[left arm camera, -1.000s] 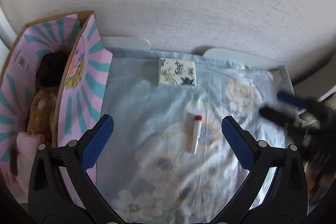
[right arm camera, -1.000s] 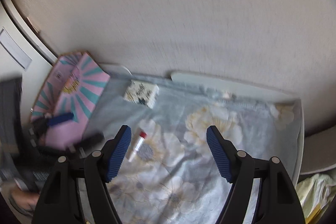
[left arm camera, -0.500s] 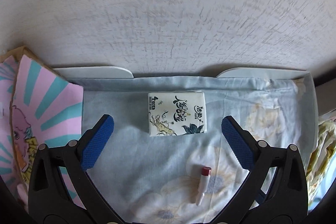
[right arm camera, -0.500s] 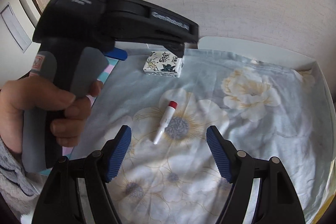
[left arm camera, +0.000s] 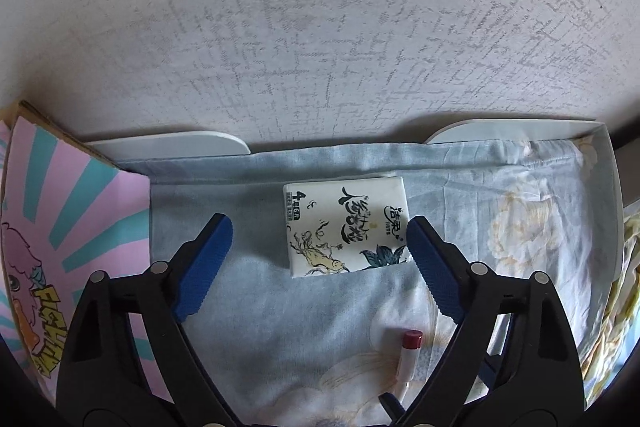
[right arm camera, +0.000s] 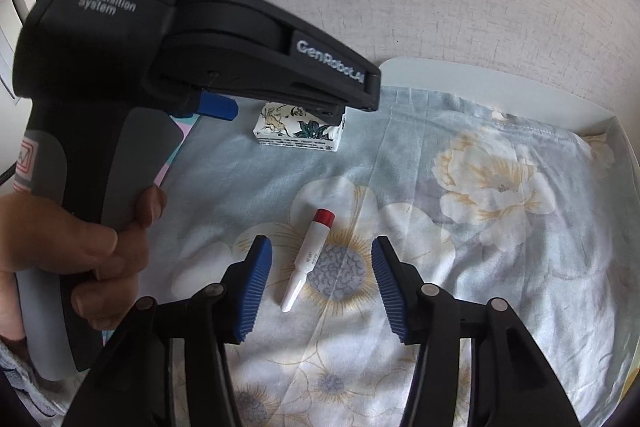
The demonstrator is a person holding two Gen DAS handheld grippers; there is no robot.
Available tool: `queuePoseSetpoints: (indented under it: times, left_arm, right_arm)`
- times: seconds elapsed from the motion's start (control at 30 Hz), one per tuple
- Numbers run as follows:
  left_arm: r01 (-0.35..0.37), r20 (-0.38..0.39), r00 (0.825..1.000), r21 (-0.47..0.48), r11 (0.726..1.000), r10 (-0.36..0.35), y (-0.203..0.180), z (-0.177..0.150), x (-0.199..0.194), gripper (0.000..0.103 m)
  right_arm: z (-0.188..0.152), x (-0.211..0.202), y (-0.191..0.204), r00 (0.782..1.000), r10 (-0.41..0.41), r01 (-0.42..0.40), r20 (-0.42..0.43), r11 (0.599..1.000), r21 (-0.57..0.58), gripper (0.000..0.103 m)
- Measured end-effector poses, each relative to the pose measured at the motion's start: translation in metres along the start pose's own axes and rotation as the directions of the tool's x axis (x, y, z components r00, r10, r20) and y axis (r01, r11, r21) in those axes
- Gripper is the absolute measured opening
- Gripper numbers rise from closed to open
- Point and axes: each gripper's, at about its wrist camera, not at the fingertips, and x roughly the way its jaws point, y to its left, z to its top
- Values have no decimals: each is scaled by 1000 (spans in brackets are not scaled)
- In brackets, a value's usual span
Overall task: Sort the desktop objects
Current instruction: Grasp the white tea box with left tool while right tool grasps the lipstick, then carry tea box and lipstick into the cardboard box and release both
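A white tissue pack point(left arm camera: 347, 225) with black script and a fish drawing lies on the floral cloth near the wall. My left gripper point(left arm camera: 316, 259) is open, its blue pads either side of the pack, the right pad close to its edge. The pack also shows in the right wrist view point(right arm camera: 298, 131), partly hidden under the left gripper's body point(right arm camera: 192, 67). A white tube with a red cap point(right arm camera: 310, 259) lies on the cloth between the open pads of my right gripper point(right arm camera: 322, 287). It also shows in the left wrist view point(left arm camera: 409, 359).
A pink and teal striped cardboard box point(left arm camera: 60, 247) stands at the left edge. The floral cloth point(right arm camera: 500, 207) covers a white tray point(left arm camera: 520, 129) set against a textured wall. A yellowish bag point(left arm camera: 628, 287) lies beyond the tray's right edge.
My left gripper moved forward and lower toward the tissue pack and narrowed its opening around it. My right gripper came down over the red-capped tube and narrowed too.
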Motion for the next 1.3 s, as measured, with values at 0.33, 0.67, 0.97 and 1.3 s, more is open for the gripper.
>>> queuePoseSetpoints:
  times: [0.33,0.67,0.97,1.3]
  left_arm:
    - [53,2,999,-33,998,-53,15,-5,3,81]
    - [86,10,996,-26,996,-86,8,-8,-1,59]
    - [72,12,997,-35,997,-71,22,-14,-8,50]
    - [76,11,997,-40,996,-76,41,-39,-22,49]
  right_arm:
    - [7,9,-3,999,-41,41,-14,999,-7,24]
    - [12,3,-19,998,-62,62,-20,998,4,11]
    - [17,-10,-41,1000,-24,24,-2,998,52,10]
    - [25,-27,-66,1000,3,-5,21,995,96,10]
